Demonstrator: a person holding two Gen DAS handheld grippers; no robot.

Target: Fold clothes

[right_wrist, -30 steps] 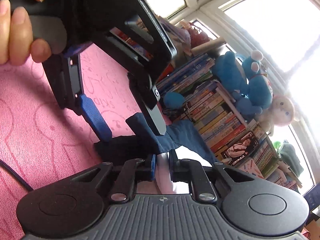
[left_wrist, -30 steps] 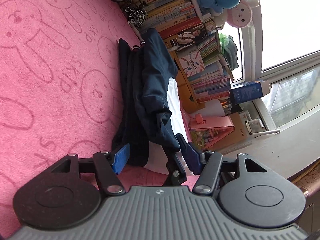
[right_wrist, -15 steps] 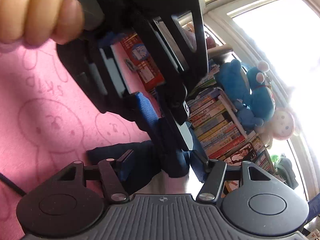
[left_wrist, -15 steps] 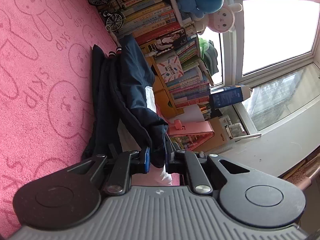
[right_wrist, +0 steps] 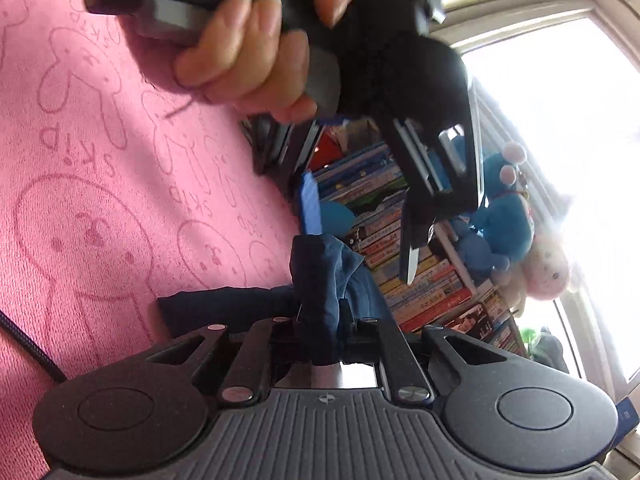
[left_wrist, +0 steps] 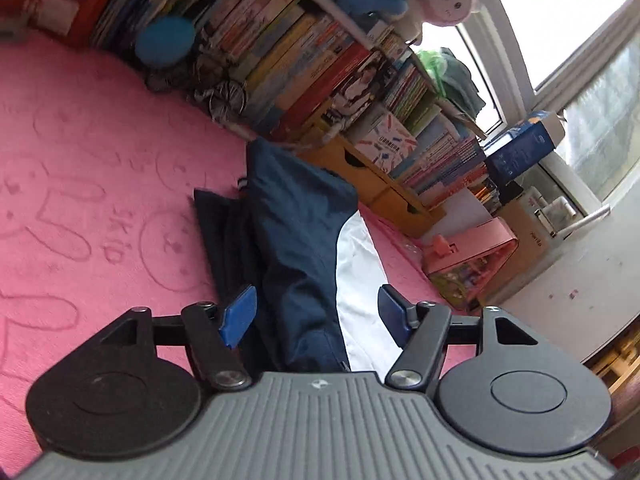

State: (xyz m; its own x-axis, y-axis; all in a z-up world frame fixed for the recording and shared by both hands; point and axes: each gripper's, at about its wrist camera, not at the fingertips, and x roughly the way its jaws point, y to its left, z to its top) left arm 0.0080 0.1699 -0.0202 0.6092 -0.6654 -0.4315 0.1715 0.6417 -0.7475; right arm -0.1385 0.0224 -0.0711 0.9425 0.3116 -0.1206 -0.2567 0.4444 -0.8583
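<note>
A navy garment (left_wrist: 296,216) with a white panel (left_wrist: 356,264) lies bunched on the pink blanket (left_wrist: 100,184). My left gripper (left_wrist: 316,316) hovers just over its near end. Its jaws are opening, and the blue pads (left_wrist: 240,314) stand wide on either side of the cloth without pressing it. In the right wrist view, my right gripper (right_wrist: 320,320) is shut on a raised fold of the navy garment (right_wrist: 320,276). A hand (right_wrist: 248,60) holds the left gripper (right_wrist: 360,236) above and beyond that fold.
Stacked books (left_wrist: 304,52) line the far side of the blanket, with blue and pink plush toys (right_wrist: 508,220) on top. A toy bicycle (left_wrist: 224,96) and a pink box (left_wrist: 472,248) sit near the garment. A black cable (right_wrist: 24,340) crosses the blanket at left. Bright windows (left_wrist: 580,40) lie beyond.
The left gripper, shut on the navy cloth half a second ago, has let go, opened wide and lifted away. The right gripper opened, then shut on the navy fold.
</note>
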